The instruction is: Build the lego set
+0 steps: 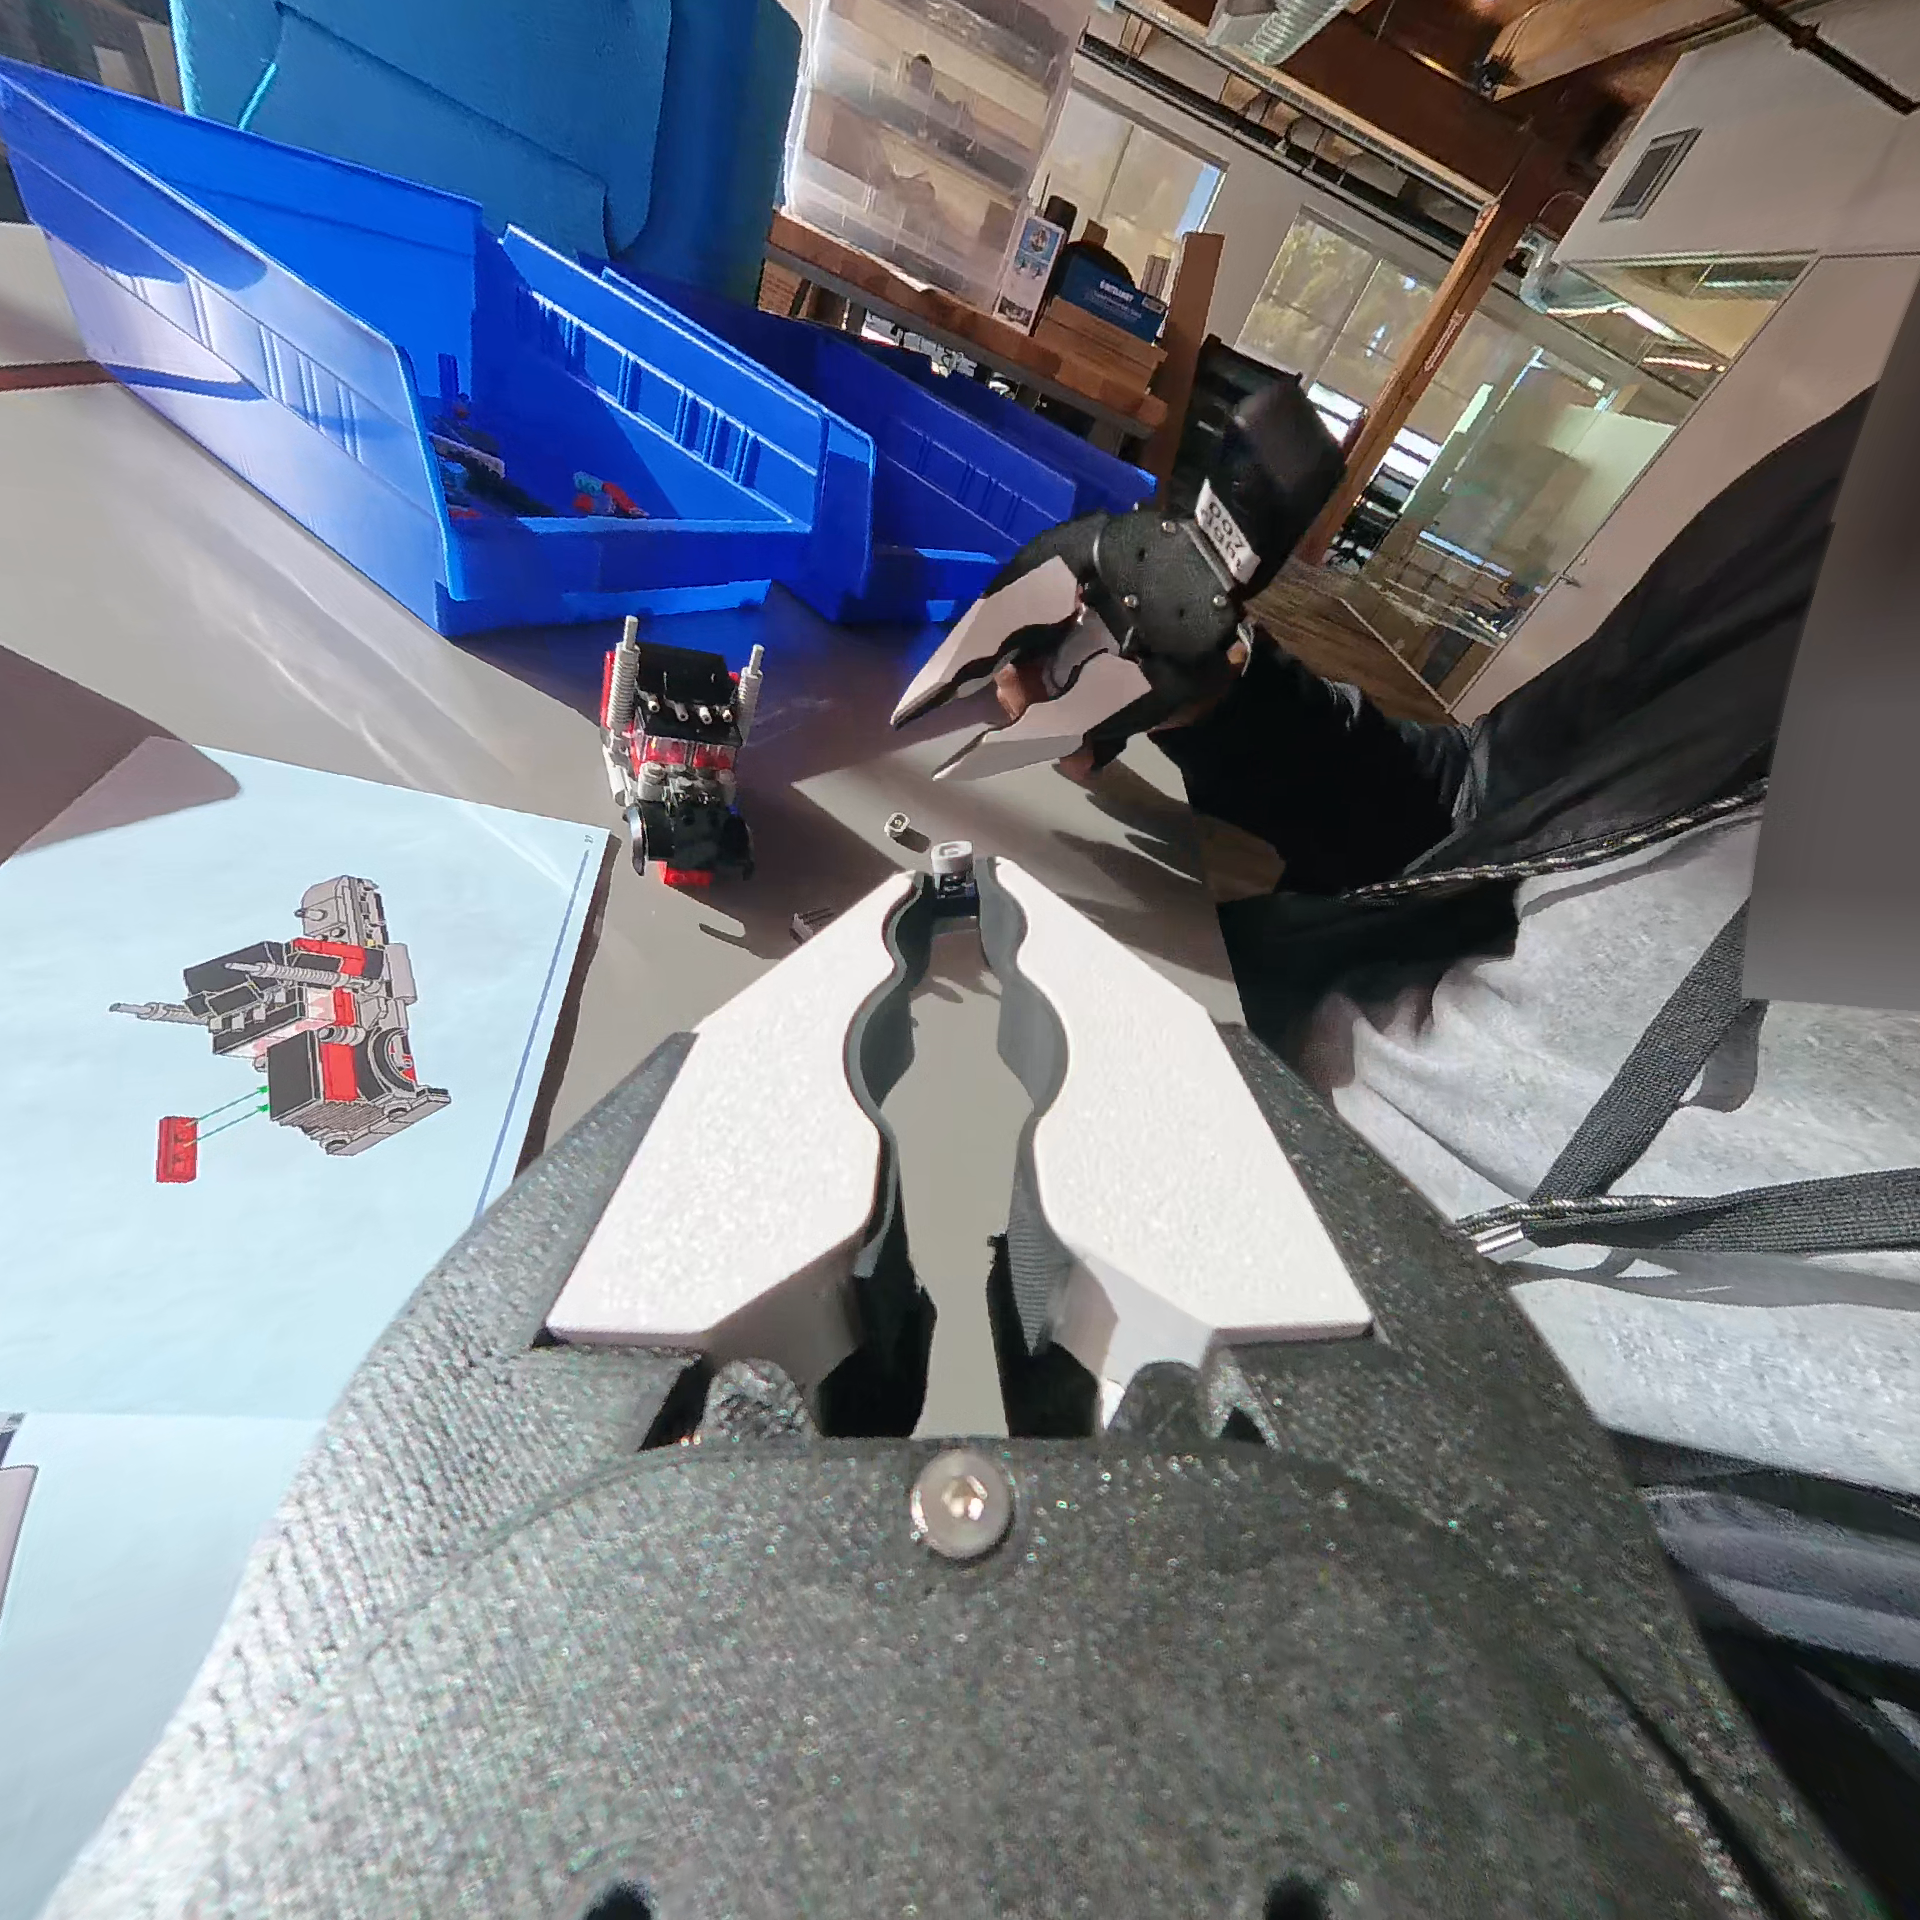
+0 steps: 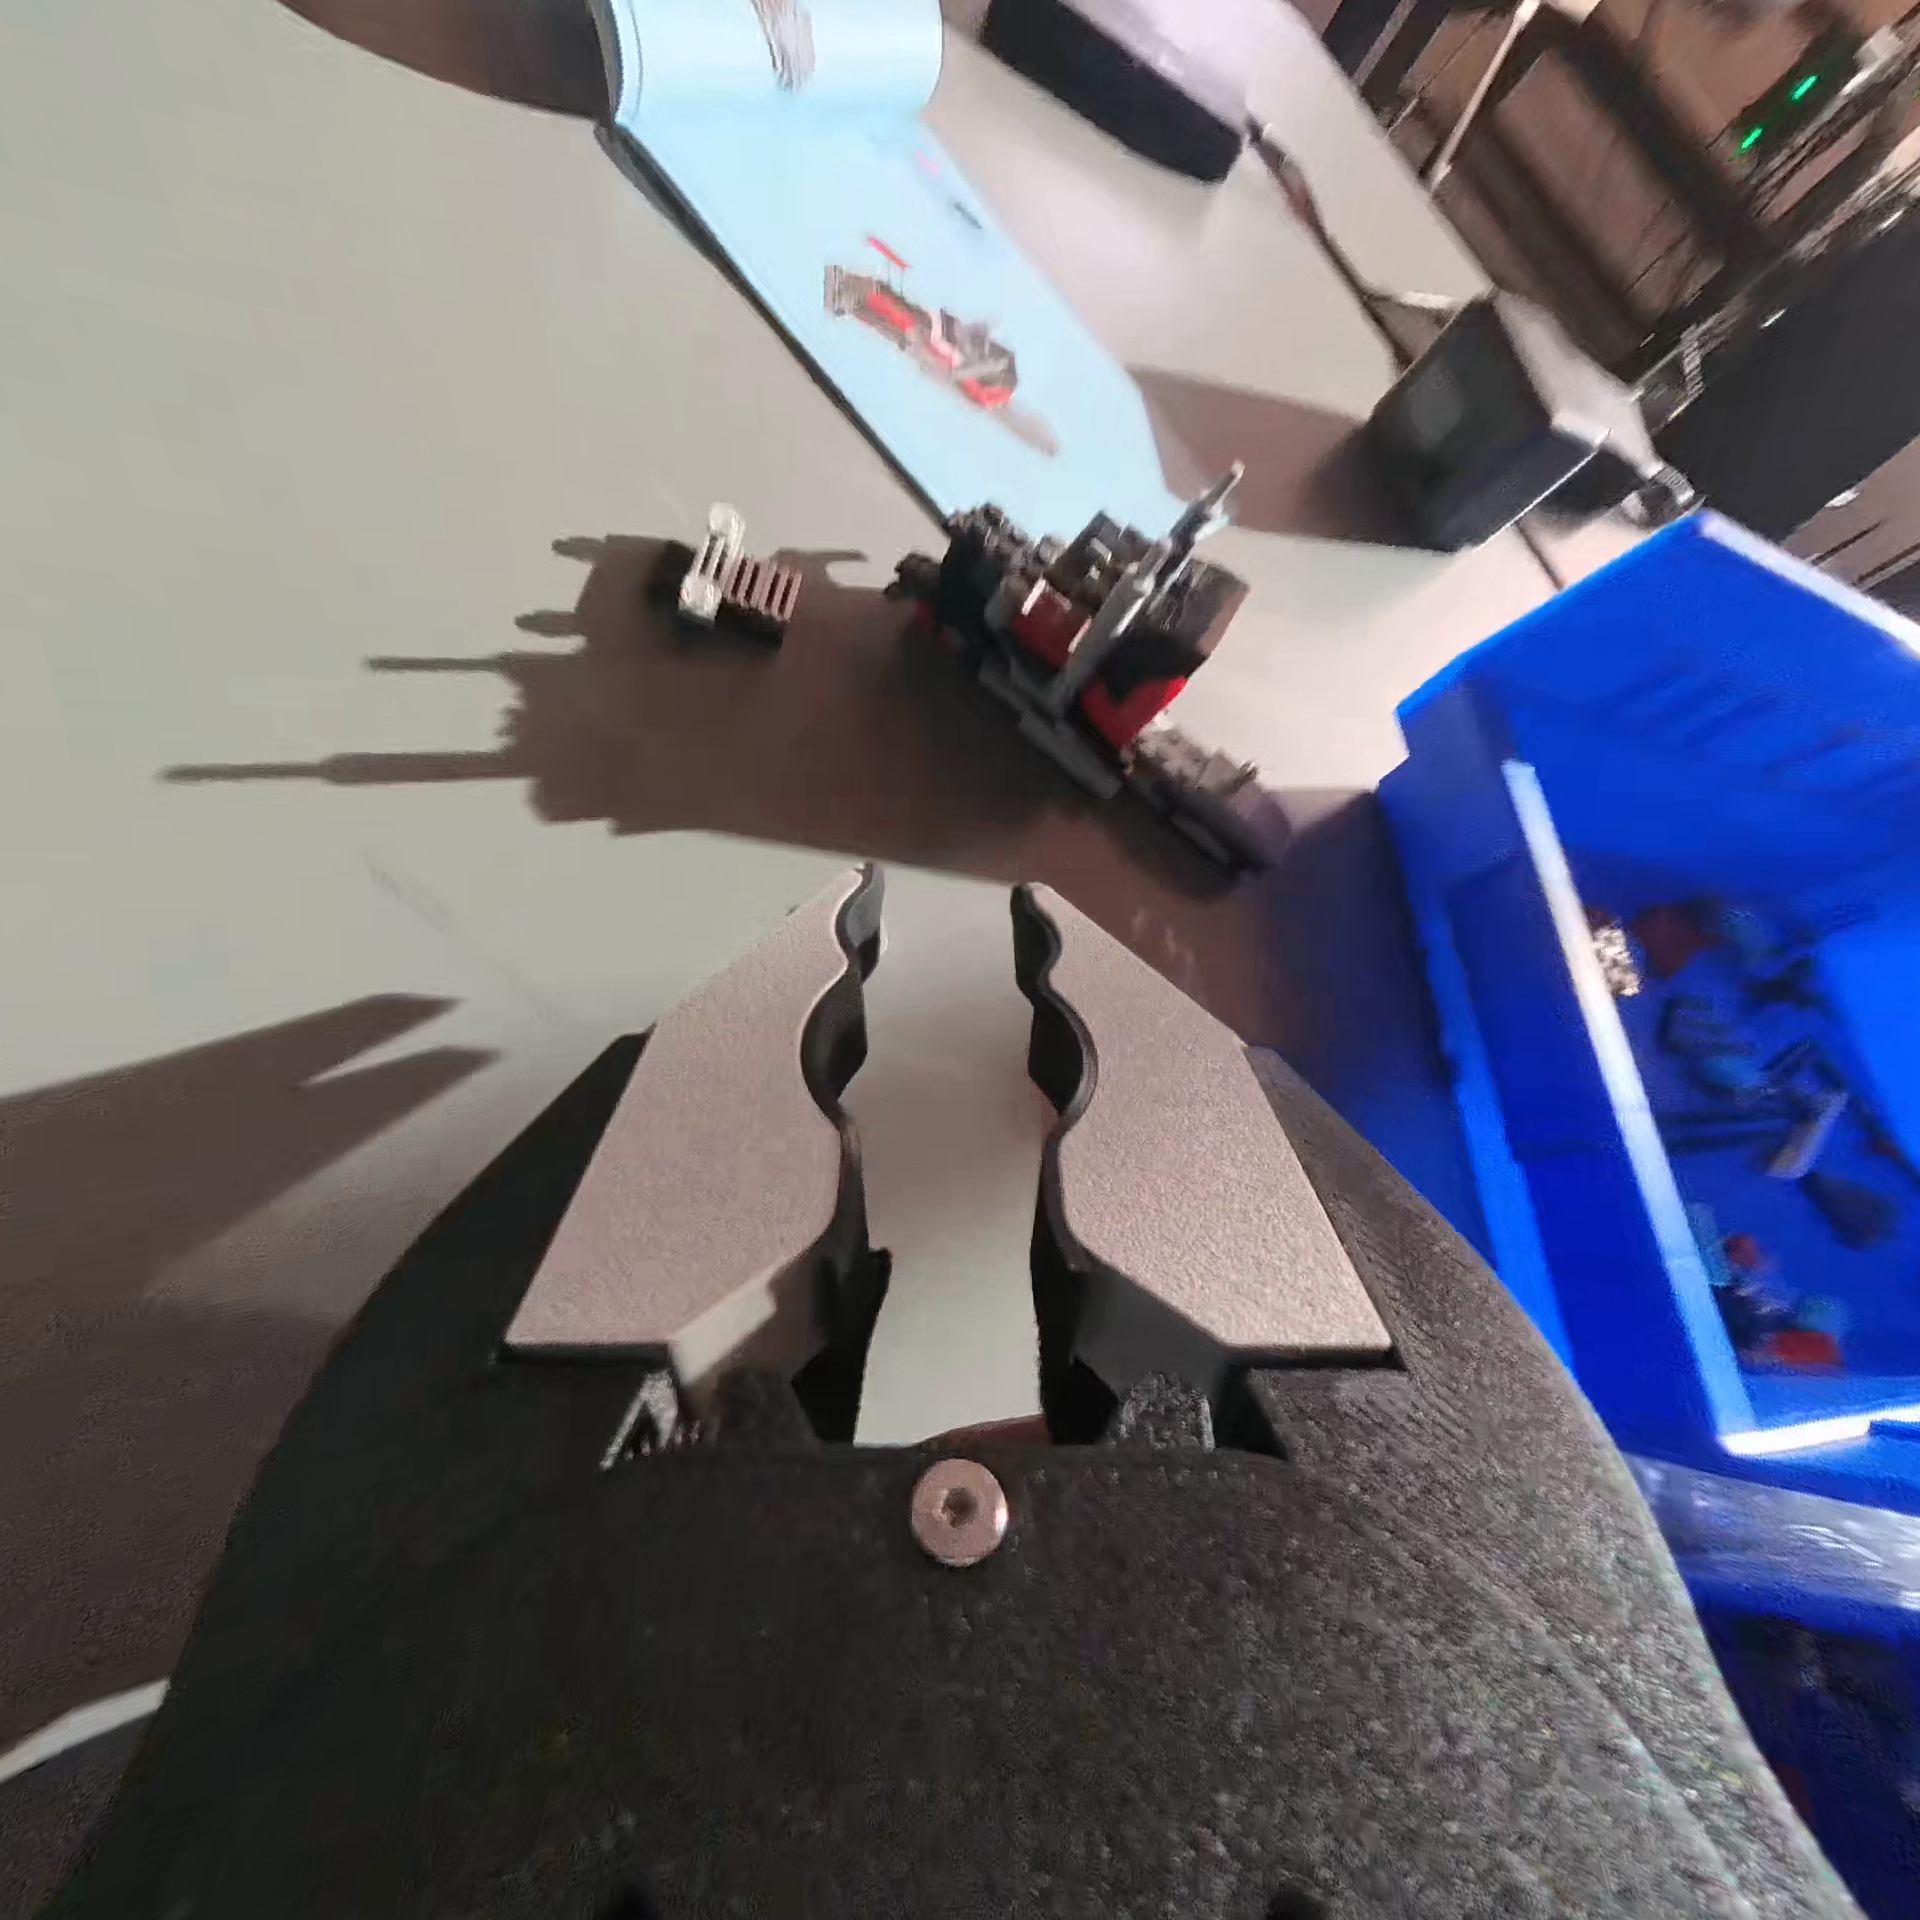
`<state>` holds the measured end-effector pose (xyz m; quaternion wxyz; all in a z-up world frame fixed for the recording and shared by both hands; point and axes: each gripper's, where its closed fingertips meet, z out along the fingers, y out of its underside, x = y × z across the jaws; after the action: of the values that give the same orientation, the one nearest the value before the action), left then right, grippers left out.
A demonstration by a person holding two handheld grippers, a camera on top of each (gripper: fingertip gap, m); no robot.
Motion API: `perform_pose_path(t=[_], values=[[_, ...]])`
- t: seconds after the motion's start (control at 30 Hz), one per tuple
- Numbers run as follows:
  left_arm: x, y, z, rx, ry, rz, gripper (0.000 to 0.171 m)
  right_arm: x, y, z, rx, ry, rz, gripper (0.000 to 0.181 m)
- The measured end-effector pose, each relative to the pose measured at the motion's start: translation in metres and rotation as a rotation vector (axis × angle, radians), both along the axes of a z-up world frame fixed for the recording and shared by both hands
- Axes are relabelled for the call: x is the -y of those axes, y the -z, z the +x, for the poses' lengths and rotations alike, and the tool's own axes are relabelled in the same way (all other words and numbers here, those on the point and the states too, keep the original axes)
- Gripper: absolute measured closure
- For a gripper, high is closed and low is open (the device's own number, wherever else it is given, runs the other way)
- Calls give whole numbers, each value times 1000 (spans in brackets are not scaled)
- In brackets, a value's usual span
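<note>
Nearest in the left wrist view, the left gripper has its jaws clenched on a small gray-and-black piece, pinched right at the tips and held low over the gray table. Just beyond the tips lies a tiny loose stud, and a dark ridged bit sits on the table beside the left finger.

A bit farther out, the truck model in red, black and gray stands upright w/ two gray stacks up top, near the corner of the instruction booklet, which lies open to the left. The right gripper hovers to the truck's right, jaws released and nothing between them; its own view is motion-blurred but shows the gap clearly. That view also shows a small grille-like sub-assembly resting apart from the truck.

Farthest back are the blue bins, w/ loose parts in the nearest one.

Probable step: seat the held piece on the truck. To do it well, the right gripper should brace the truck low on its body, not the thin stacks, while the left lines up studs squarely and presses straight down. The tip-only grip looks shallow, so a skewed push could twist the piece out.
</note>
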<state>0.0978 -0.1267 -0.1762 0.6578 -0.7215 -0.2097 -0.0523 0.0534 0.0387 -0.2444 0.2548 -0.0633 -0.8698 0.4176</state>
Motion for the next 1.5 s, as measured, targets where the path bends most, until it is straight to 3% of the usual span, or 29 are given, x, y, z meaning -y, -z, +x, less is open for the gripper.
perform_pose_path(t=[0.13, 0.3, 0.4, 0.57, 0.67, 0.87, 1.0, 1.17, 1.5], values=[[-2, 9, 2, 12, 15, -39, 163, 4, 18, 5, 136, -41, 17, 154], [-3, 12, 3, 14, 18, -57, 163, 5, 30, 5, 165, -51, 100, 155], [-2, 11, 4, 8, 23, -58, 163, 6, 34, 6, 173, -64, 124, 169], [-3, 11, 8, -5, 37, -59, 163, 22, 32, 8, 139, -107, 123, 170], [-3, 10, 11, -20, 48, -57, 163, 42, 19, 10, 97, -158, 72, 171], [-6, 8, 14, -64, 66, -63, 163, 105, -46, 28, 56, -335, -181, 171], [-7, 7, 15, -94, 66, -68, 163, 148, -73, 45, 84, -436, -274, 171], [-6, 4, 17, -147, 64, -66, 162, 173, -78, 54, 168, -489, -305, 171], [-7, -8, 22, -253, 71, -37, 163, 174, -85, 66, 274, -542, -380, 171]])
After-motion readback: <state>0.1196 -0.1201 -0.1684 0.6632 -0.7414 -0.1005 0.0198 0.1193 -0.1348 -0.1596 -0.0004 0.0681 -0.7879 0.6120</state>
